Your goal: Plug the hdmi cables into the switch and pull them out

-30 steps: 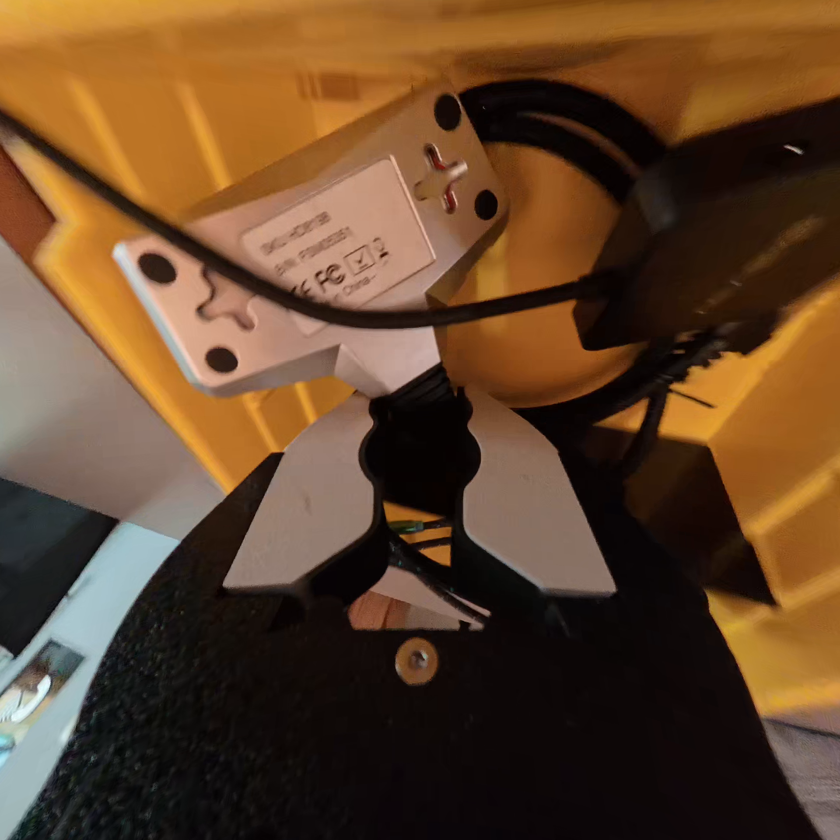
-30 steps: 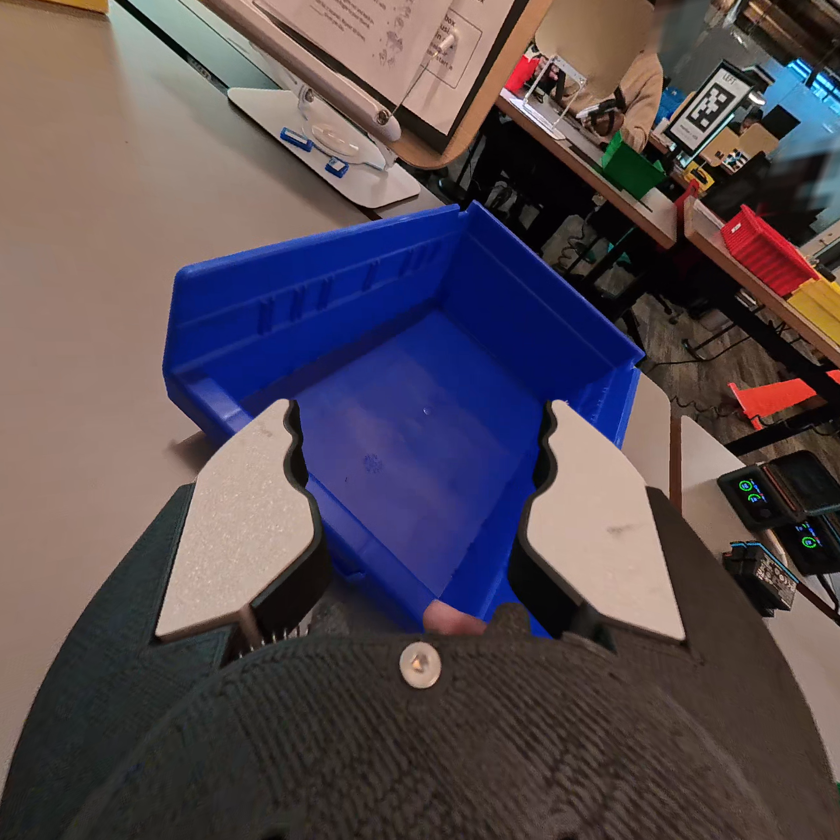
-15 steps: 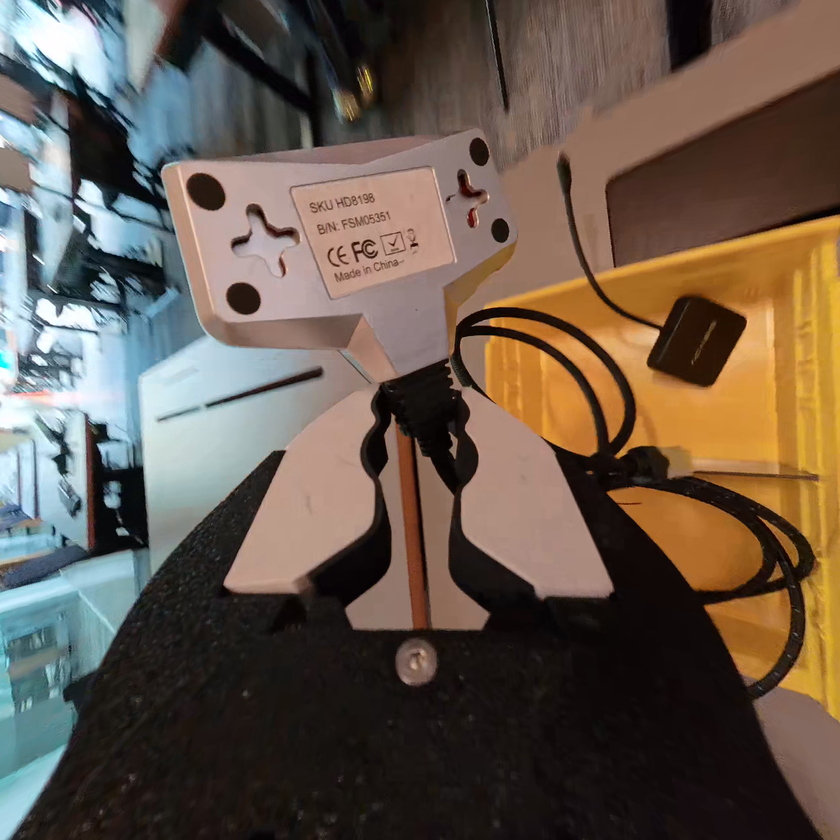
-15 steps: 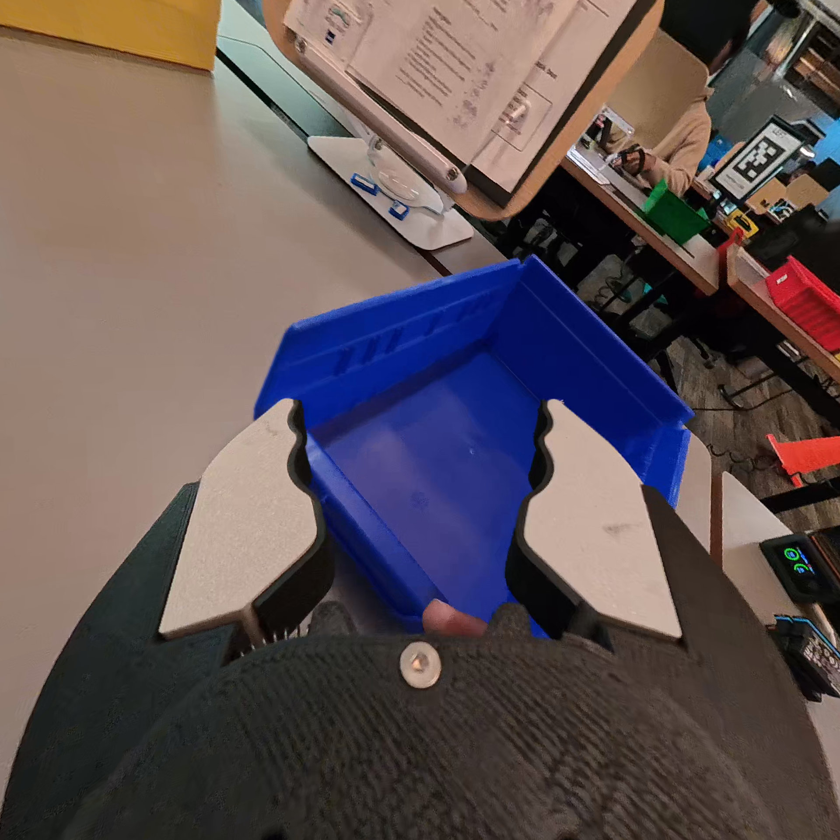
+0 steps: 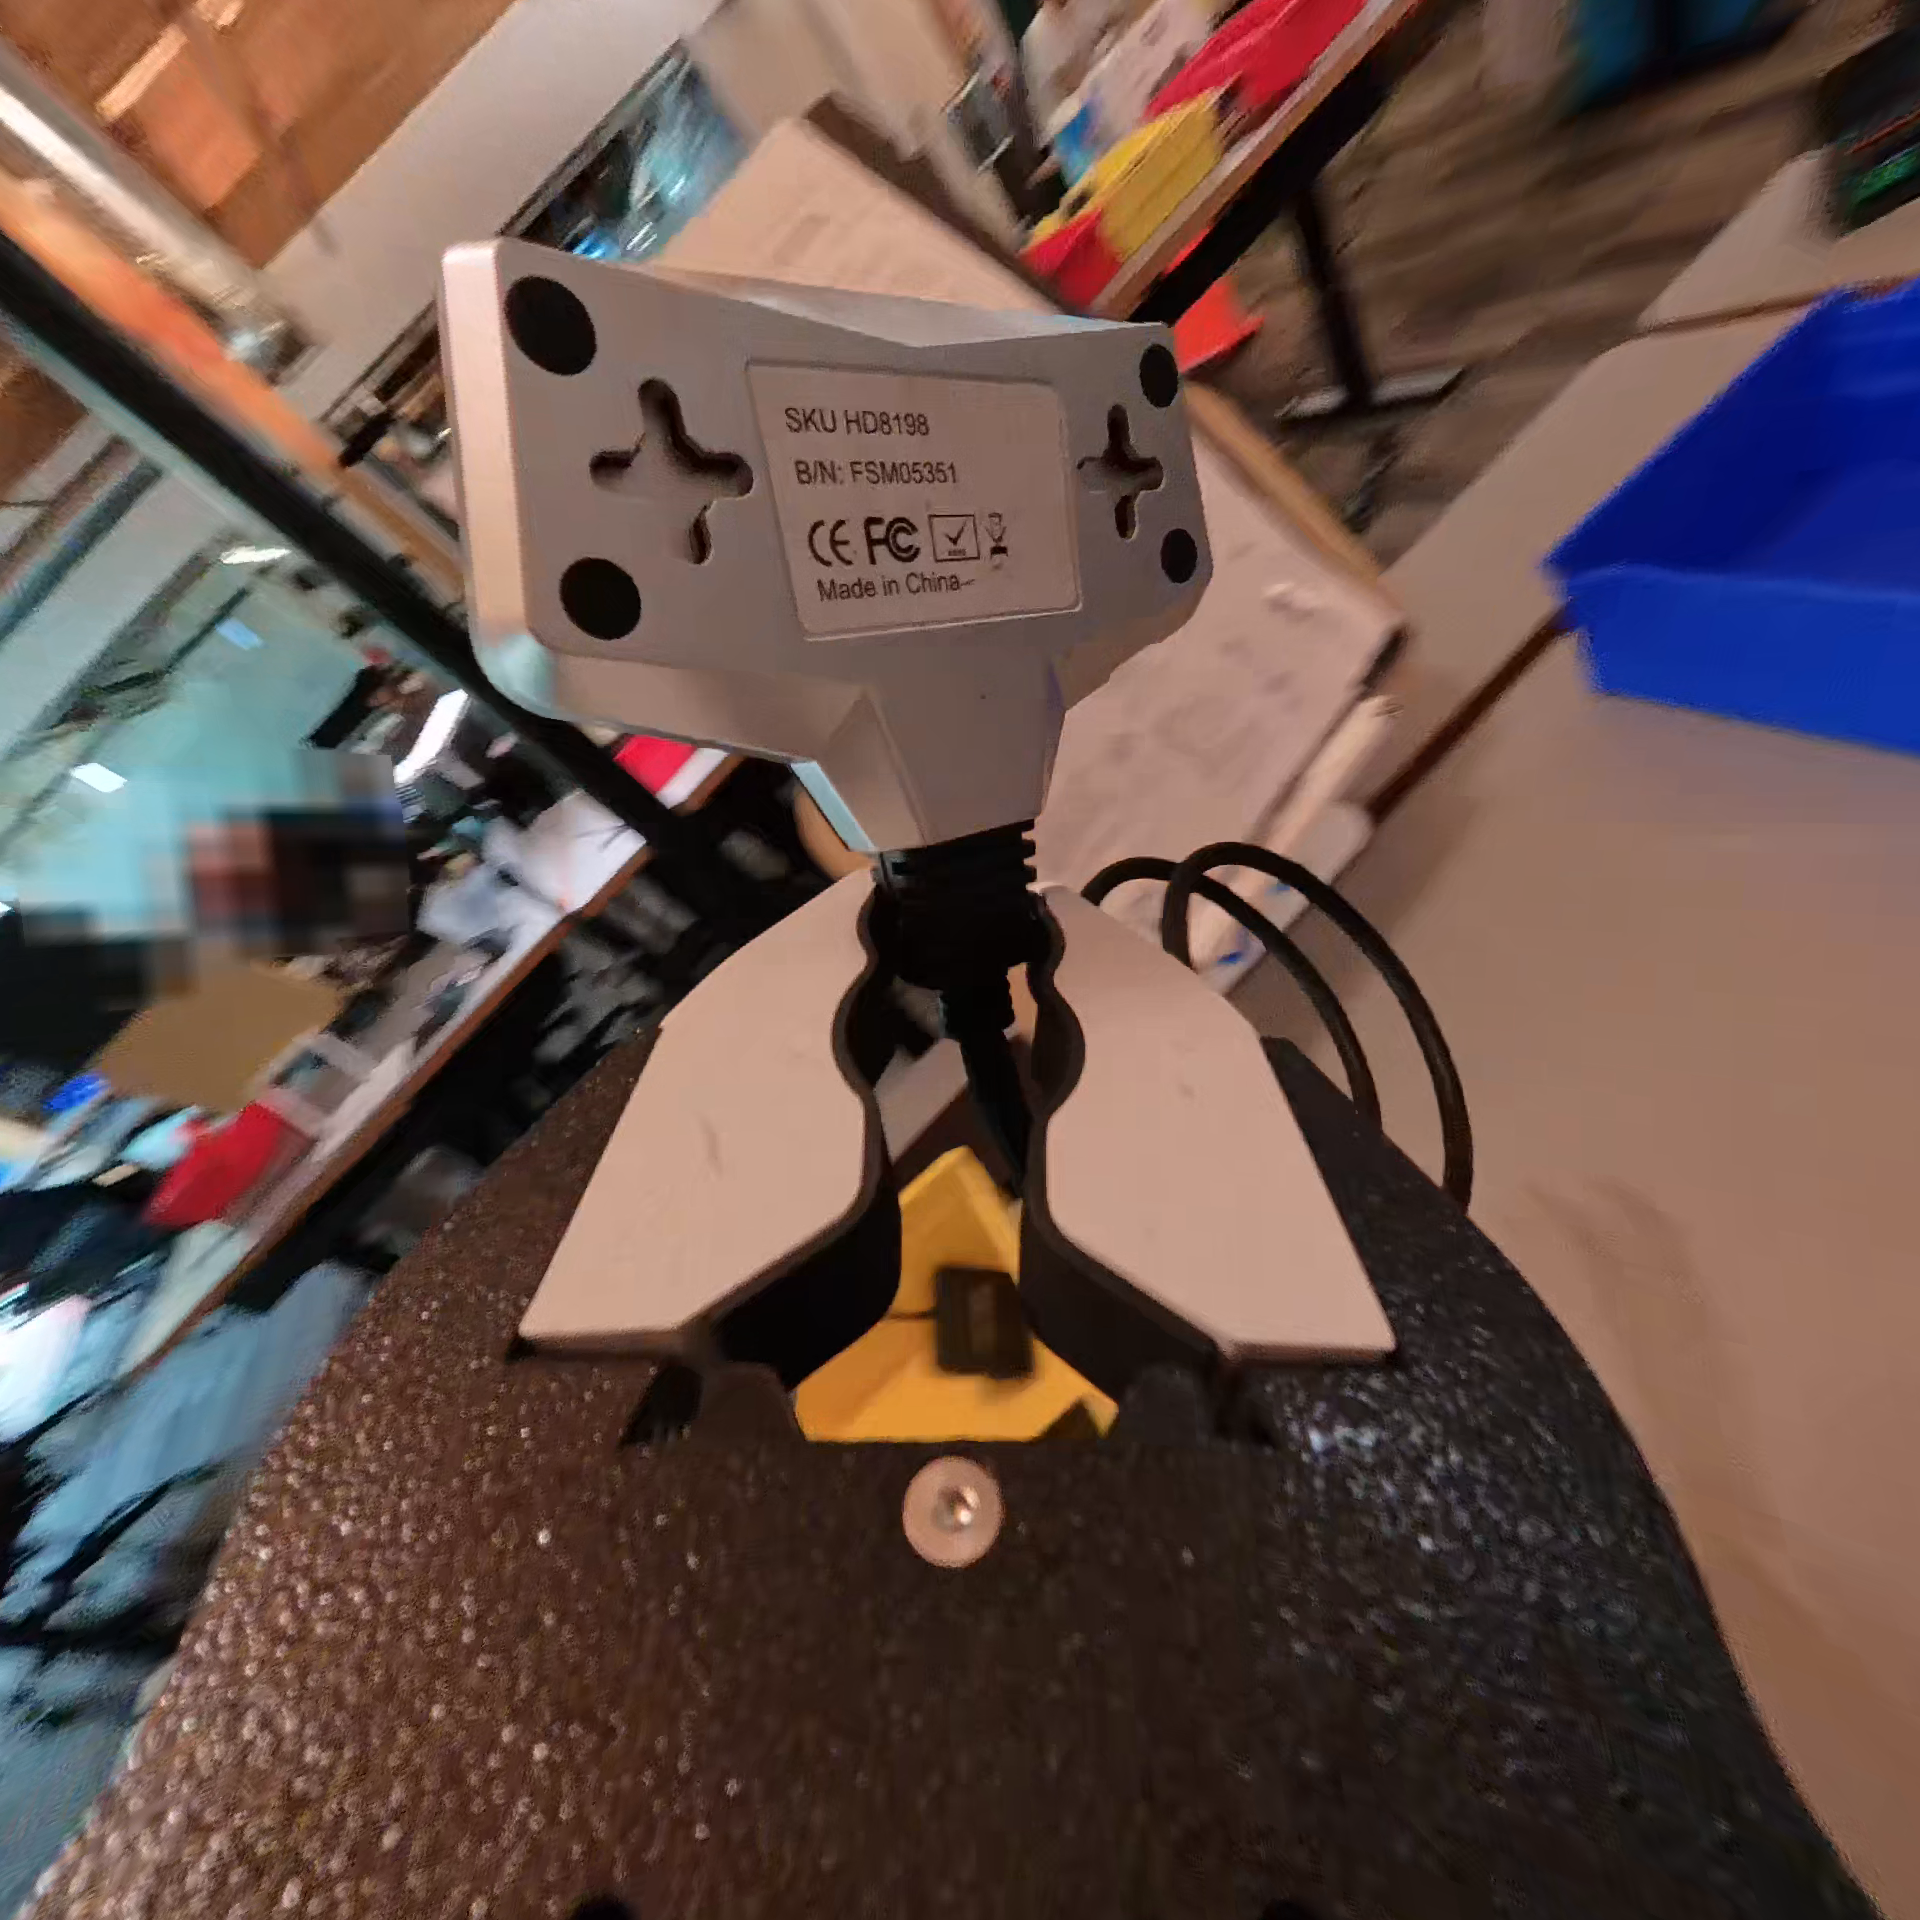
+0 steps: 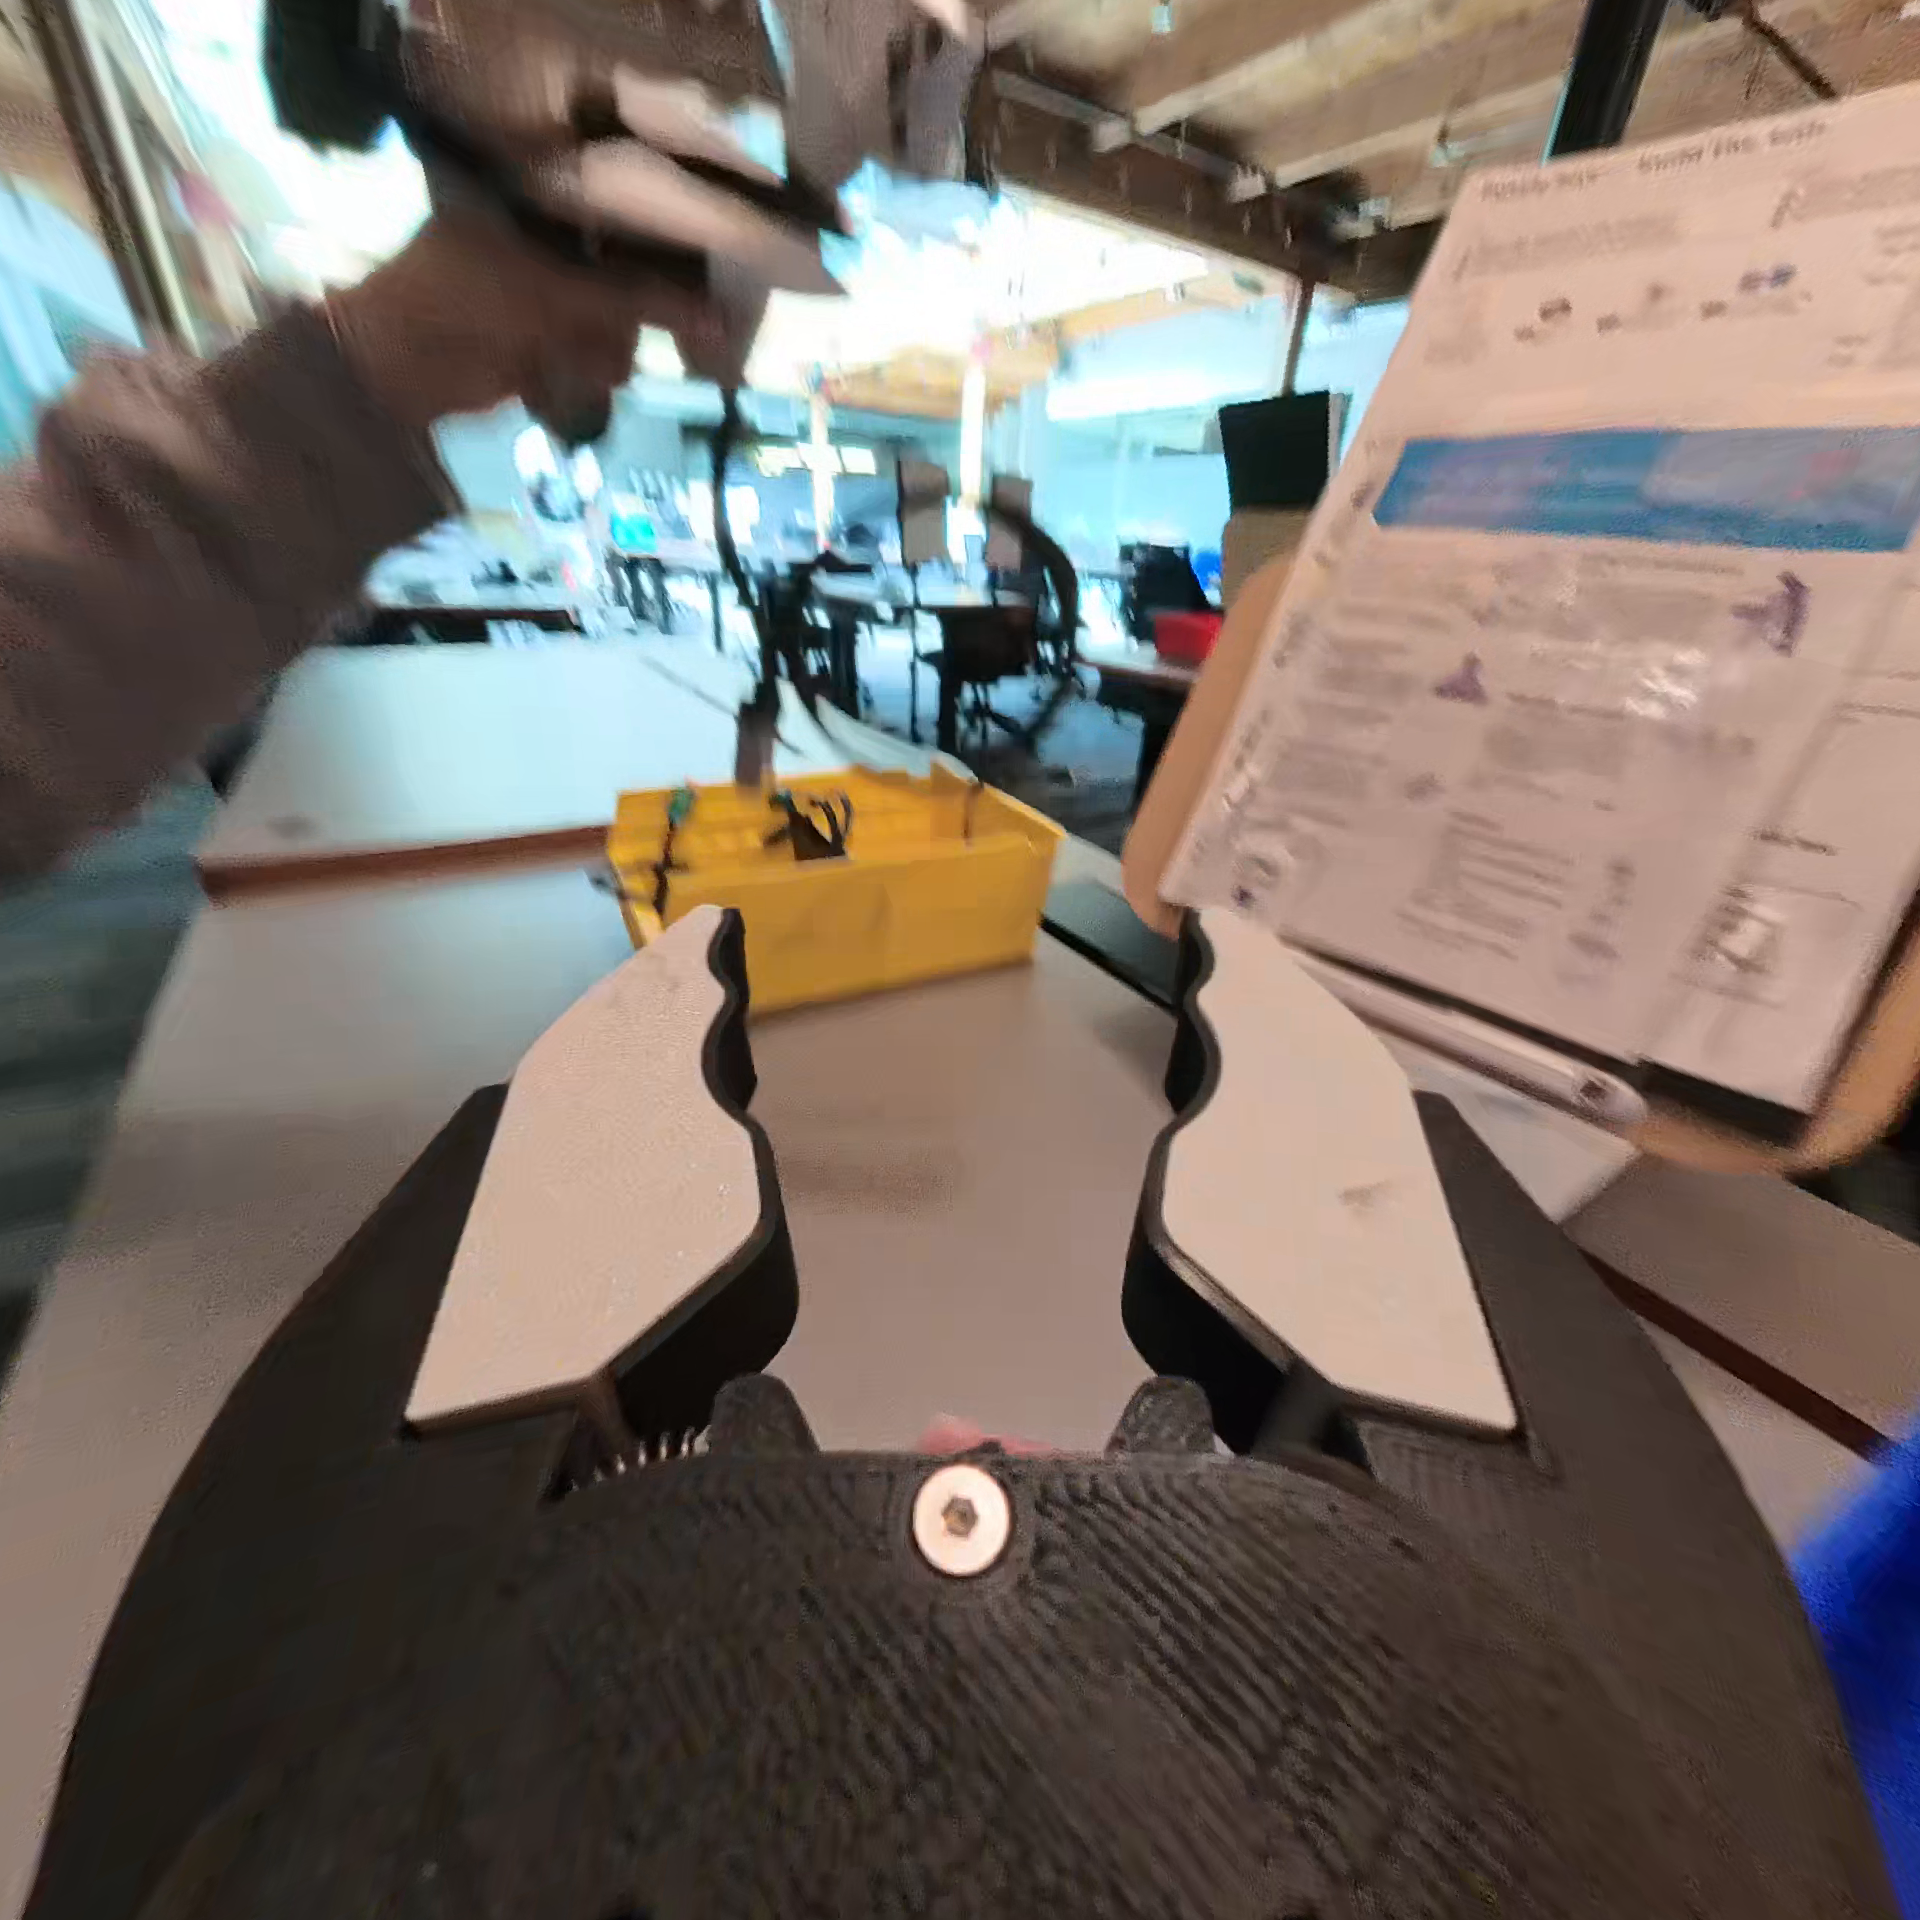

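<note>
In the left wrist view my left gripper [image 5: 951, 935] is shut on the black ribbed cable collar at the base of the silver HDMI switch [image 5: 821, 520]. It holds the switch in the air with its labelled underside toward the camera. The switch's black cable [image 5: 1397, 997] loops off to the right. My right gripper [image 6: 961, 997] is open and empty, low over the grey table [image 6: 935, 1143]. It faces the yellow bin [image 6: 852, 904], which holds black cables [image 6: 805, 821]. The left gripper [image 6: 644, 197] shows blurred at the top left of the right wrist view, with a cable [image 6: 732, 520] hanging from it.
A blue bin [image 5: 1766, 540] stands on the table [image 5: 1662, 1143] to the right of the switch, and its edge shows in the right wrist view [image 6: 1870, 1621]. A document stand [image 6: 1558, 675] rises at the right. A person's sleeve [image 6: 177, 540] is at the left.
My left gripper has lifted the switch out of the yellow bin and swung it over the table toward the blue bin. My right gripper has turned from the blue bin to face the yellow bin.
</note>
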{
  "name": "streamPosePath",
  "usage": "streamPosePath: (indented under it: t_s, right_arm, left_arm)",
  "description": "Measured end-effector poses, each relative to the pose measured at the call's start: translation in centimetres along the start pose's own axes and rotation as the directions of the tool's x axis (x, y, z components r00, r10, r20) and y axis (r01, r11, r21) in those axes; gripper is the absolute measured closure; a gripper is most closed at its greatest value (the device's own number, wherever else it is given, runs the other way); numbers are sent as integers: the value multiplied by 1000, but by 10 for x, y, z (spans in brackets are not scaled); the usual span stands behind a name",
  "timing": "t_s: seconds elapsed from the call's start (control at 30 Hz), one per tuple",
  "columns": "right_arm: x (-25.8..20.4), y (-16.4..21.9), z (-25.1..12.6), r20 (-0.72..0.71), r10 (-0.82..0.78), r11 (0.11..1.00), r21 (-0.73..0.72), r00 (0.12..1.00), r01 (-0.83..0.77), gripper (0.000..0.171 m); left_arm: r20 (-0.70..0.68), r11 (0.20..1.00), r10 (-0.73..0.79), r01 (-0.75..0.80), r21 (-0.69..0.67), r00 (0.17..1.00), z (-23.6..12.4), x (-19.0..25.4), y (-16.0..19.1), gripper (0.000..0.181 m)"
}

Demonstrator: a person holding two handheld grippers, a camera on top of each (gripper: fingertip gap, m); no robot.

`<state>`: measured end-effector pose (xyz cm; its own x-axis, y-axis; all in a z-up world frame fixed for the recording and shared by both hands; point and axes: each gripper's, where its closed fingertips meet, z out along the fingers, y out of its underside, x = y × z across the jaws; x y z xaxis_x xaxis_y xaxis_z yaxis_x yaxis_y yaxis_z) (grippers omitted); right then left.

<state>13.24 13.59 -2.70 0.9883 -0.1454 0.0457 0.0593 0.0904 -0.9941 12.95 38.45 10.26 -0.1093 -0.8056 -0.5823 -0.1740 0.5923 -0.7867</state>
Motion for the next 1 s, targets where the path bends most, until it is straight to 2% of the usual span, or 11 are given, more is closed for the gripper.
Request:
streamPosePath:
  t_s: [0.03, 0.17, 0.27, 0.37, 0.47, 0.57, 0.63, 0.7, 0.8, 0.9, 1.0]
  right_arm:
    - [-3, -9, 12, 5, 32, 999, 43, 999, -32, 95]
    - [-8, -32, 48, 16, 114, 977, 181, 993, -115, 93]
    - [-15, -29, 63, 59, 166, 966, 191, 984, -174, 97]
    - [-23, -9, 71, 95, 147, 981, 117, 985, -158, 137]
    - [-27, 0, 70, 123, 151, 979, 117, 981, -165, 151]
    - [-37, -2, 68, 93, -61, 989, 137, 994, 48, 151]
    - [-39, -5, 71, -35, -268, 956, 112, 963, 270, 151]
    - [-40, -9, 74, -163, -488, 863, 54, 857, 502, 151]
    - [-38, -6, 81, -276, -699, 700, -72, 660, 711, 151]
    - [-48, 16, 96, -235, -857, 503, -185, 459, 844, 152]
    - [-70, 42, 113, -153, -958, 273, -217, 243, 937, 152]
  left_arm:
    - [-53, 999, -22, 24, 47, 998, 4, 27, 2, 158]
    - [-255, 954, -118, 180, 239, 960, 18, 128, 16, 158]
    - [-389, 921, -177, 292, 259, 904, 27, 188, 36, 158]
    - [-486, 878, -179, 362, 314, 855, 27, 226, 40, 158]
    - [-528, 868, -200, 400, 296, 825, 34, 241, 45, 158]
    - [-572, 862, -231, 438, 255, 787, 38, 246, 47, 158]
    - [-583, 834, -311, 509, 211, 751, 37, 235, 47, 133]
    - [-619, 768, -436, 628, 122, 654, 28, 219, 49, 112]
    - [-620, 622, -614, 783, 2, 489, 6, 193, 56, 114]
    - [-588, 466, -769, 850, -247, 250, -14, 193, 69, 128]
    - [-554, 325, -831, 853, -407, 52, -29, 199, 79, 124]
